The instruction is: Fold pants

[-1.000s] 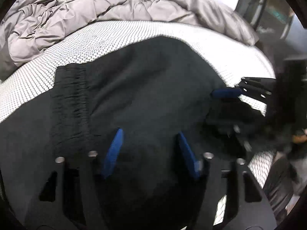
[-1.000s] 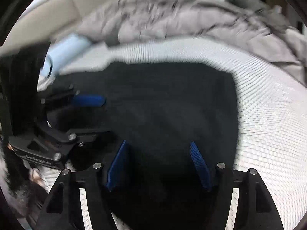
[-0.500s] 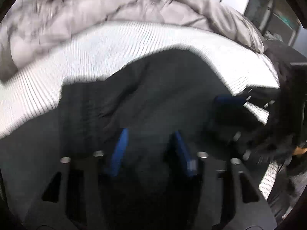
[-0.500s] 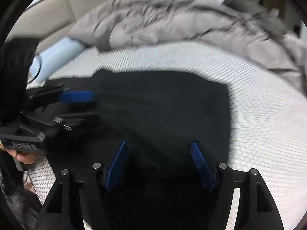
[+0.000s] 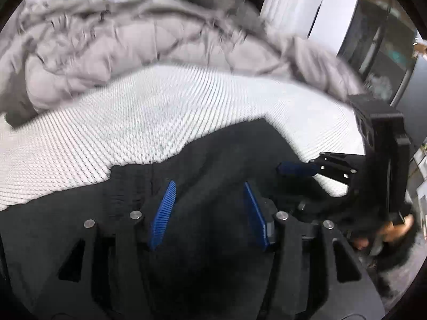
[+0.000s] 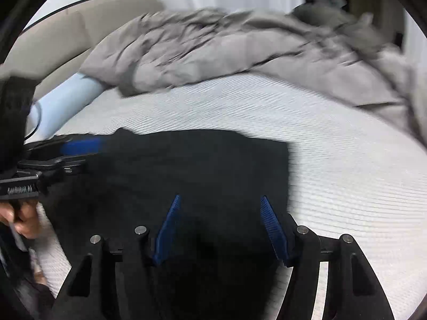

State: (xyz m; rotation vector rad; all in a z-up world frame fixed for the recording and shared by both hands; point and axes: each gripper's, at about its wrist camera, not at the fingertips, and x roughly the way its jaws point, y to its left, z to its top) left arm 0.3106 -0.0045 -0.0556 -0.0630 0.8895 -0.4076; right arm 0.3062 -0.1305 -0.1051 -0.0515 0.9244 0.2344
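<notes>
Black pants (image 5: pixel 213 160) lie folded on a white textured mattress (image 5: pixel 133 117); they also show in the right wrist view (image 6: pixel 200 165). The elastic waistband (image 5: pixel 133 184) sits at the left in the left wrist view. My left gripper (image 5: pixel 208 186) is open just above the pants, blue pads apart, with cloth between them. My right gripper (image 6: pixel 220 200) is open over the near part of the pants. Each gripper shows in the other's view: the right one (image 5: pixel 296 178), the left one (image 6: pixel 80 149).
A crumpled grey duvet (image 5: pixel 133 42) is piled along the far side of the mattress, also in the right wrist view (image 6: pixel 240 53). A light blue pillow (image 6: pixel 66 101) and beige headboard (image 6: pixel 53 32) lie at the left. A dark doorway (image 5: pixel 387 53) is at the right.
Both grippers have pulled back and tilted up, so more mattress and duvet show. The pants sit lower in both views. Both grippers stay open.
</notes>
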